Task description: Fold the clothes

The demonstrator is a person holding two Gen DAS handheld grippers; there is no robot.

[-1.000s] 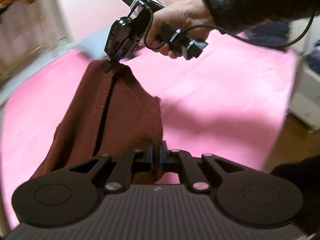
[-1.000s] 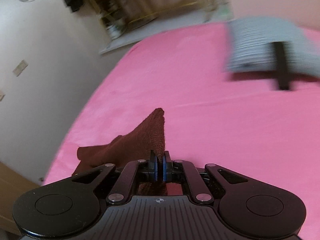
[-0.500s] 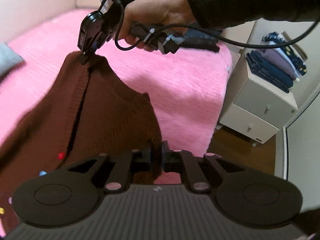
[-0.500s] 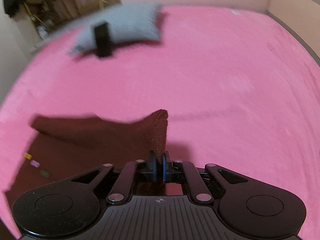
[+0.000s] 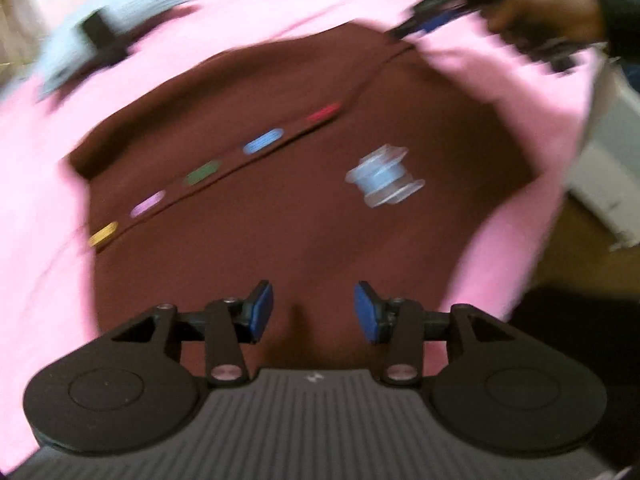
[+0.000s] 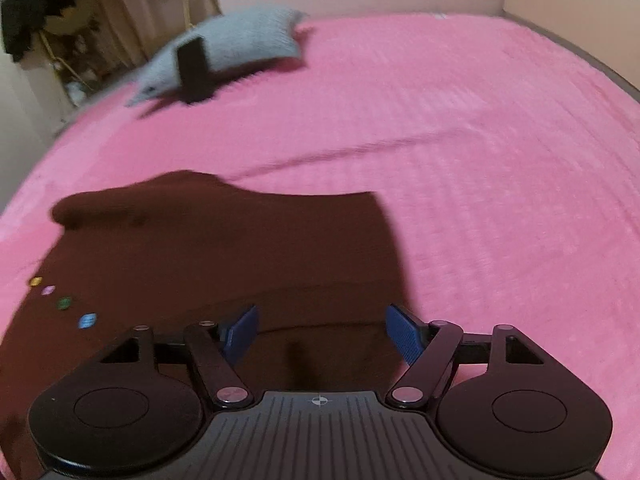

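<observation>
A dark brown knit cardigan [image 5: 304, 216] lies spread on the pink bed, with a row of coloured buttons [image 5: 262, 141] down its front and a pale emblem [image 5: 383, 179] on the chest. My left gripper [image 5: 313, 315] stands open just above its near edge, nothing between the blue pads. In the right wrist view the same cardigan [image 6: 224, 264] lies flat, and my right gripper [image 6: 321, 334] is open over its near edge. In the left wrist view the right gripper [image 5: 448, 8] shows blurred at the cardigan's far corner, held by a hand [image 5: 544, 12].
The pink bedspread [image 6: 460, 152] stretches far and right. A grey knit cushion [image 6: 240, 46] with a black upright object [image 6: 194, 68] in front of it sits at the bed's far left. A white drawer unit [image 5: 608, 168] stands beyond the bed's right edge.
Both grippers held the cardigan up in the air, shut on it; now both have opened and the cardigan lies spread flat on the bed with its buttons showing.
</observation>
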